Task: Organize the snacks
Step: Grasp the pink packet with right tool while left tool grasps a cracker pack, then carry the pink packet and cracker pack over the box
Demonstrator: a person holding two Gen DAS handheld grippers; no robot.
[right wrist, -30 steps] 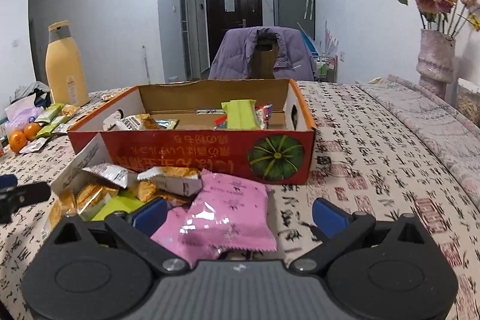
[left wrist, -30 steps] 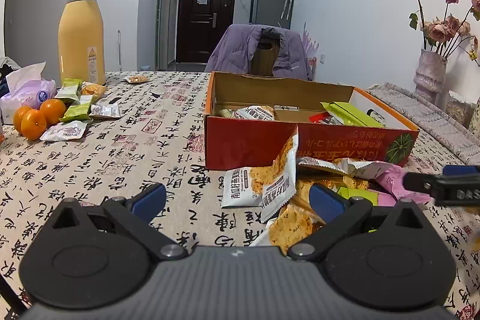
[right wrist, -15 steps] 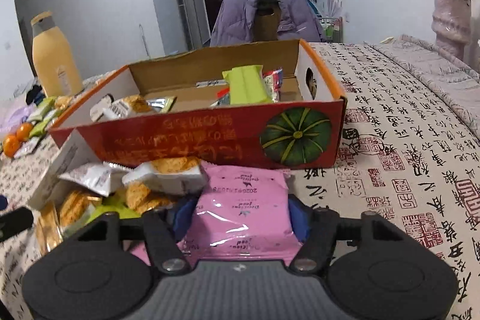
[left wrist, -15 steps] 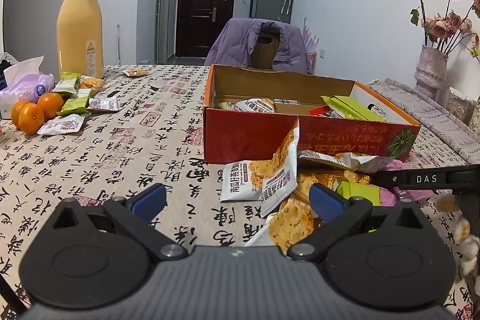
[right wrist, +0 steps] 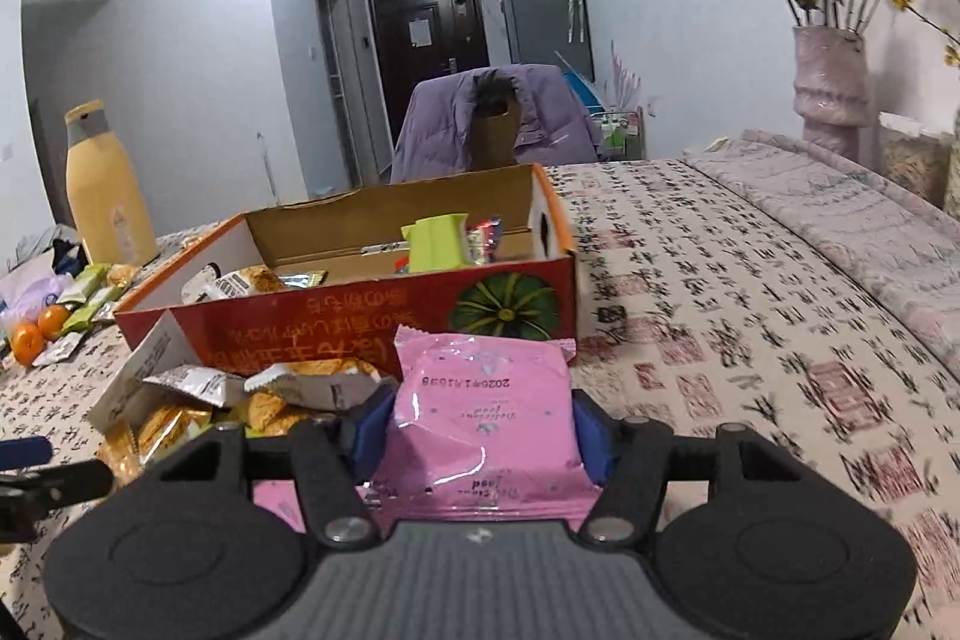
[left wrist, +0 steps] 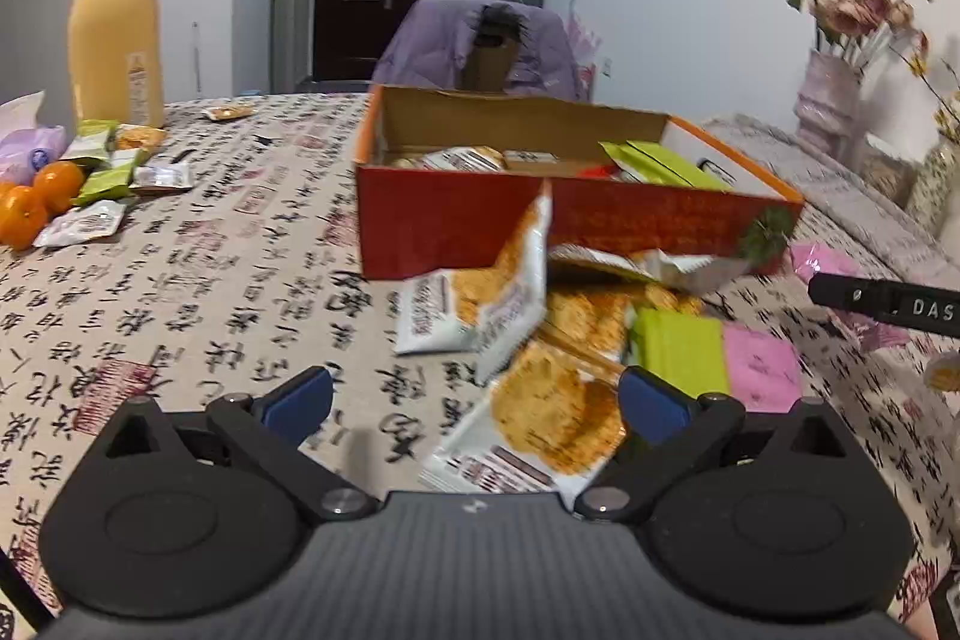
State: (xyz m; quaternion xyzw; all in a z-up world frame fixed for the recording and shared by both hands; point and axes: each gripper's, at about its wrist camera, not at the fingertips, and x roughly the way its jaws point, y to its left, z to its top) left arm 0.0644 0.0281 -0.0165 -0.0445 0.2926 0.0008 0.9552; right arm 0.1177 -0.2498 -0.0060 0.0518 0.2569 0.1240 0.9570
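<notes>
Hidden or unclear: print on the pink snack packet (right wrist: 486, 424) reads upside down and is only partly legible; the packet's lower edge sits behind the right gripper (right wrist: 480, 430) body. In the left wrist view the right gripper shows only as a black bar cut off at the frame edge.

Container: orange cardboard box (right wrist: 360, 322) on the desk (right wrist: 750, 316), open-topped, holding a green packet (right wrist: 435, 241), a red-wrapped sweet (right wrist: 483, 238) and cracker packets (right wrist: 240, 283).

Loose stock: heap of cracker packets (left wrist: 516, 316), one green packet (left wrist: 681, 352) and one pink packet (left wrist: 759, 370) just before the box front.

Jaws: right pair clamped on the pink snack packet, now lifted clear of the heap, where half a second ago it was lower. Left gripper (left wrist: 474, 400) jaws spread wide, holding nothing, over a cracker packet.
</notes>
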